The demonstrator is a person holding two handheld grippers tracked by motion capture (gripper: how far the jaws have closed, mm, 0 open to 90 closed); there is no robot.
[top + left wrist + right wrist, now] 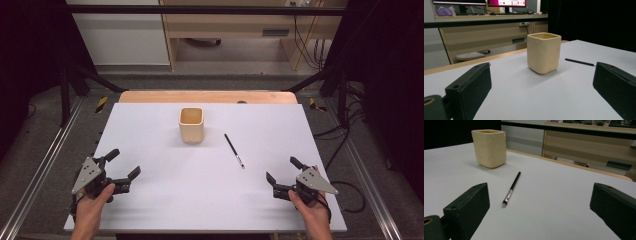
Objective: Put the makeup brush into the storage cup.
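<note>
The white table carries a cream square cup near the middle of its far edge, with a thin black brush lying just right of it. The left gripper and right gripper sit at the near corners, jaws wide open and empty, well short of both. The bristle tip is clear from the right gripper view; the left gripper view cuts it off.
</note>
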